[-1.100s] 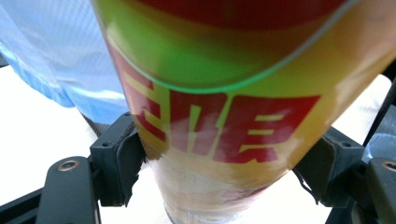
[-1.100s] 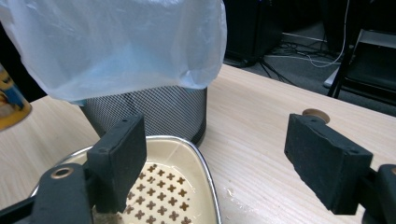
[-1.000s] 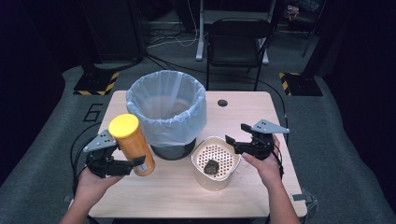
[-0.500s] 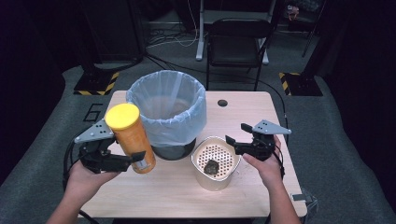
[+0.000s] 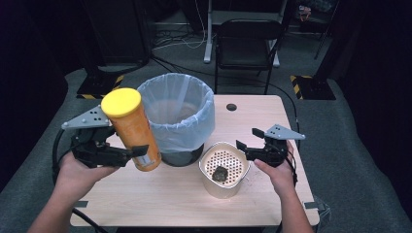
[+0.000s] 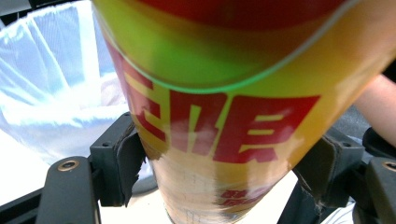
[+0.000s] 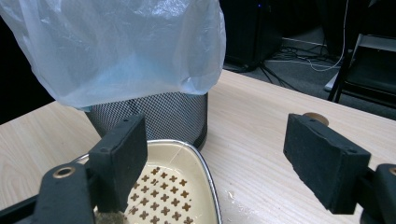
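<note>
I have the yellow chip can [image 5: 131, 128] clamped low on its body in my left gripper [image 5: 127, 153], lifted off the table [image 5: 272, 204]. Its long axis stands nearly upright, the yellow lid [image 5: 121, 102] leaning up and left. Just right of it is the lined wastebasket [image 5: 177, 116]. My right gripper [image 5: 245, 145] hangs wide open and empty over the right rim of the cream strainer bowl [image 5: 223, 167].

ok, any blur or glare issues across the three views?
High view: dim surroundings, table evenly lit, slightly soft. Left gripper view: the can sits so close its upper part blurs, and the bin liner blows out white. Right gripper view: sharp, no glare.
</note>
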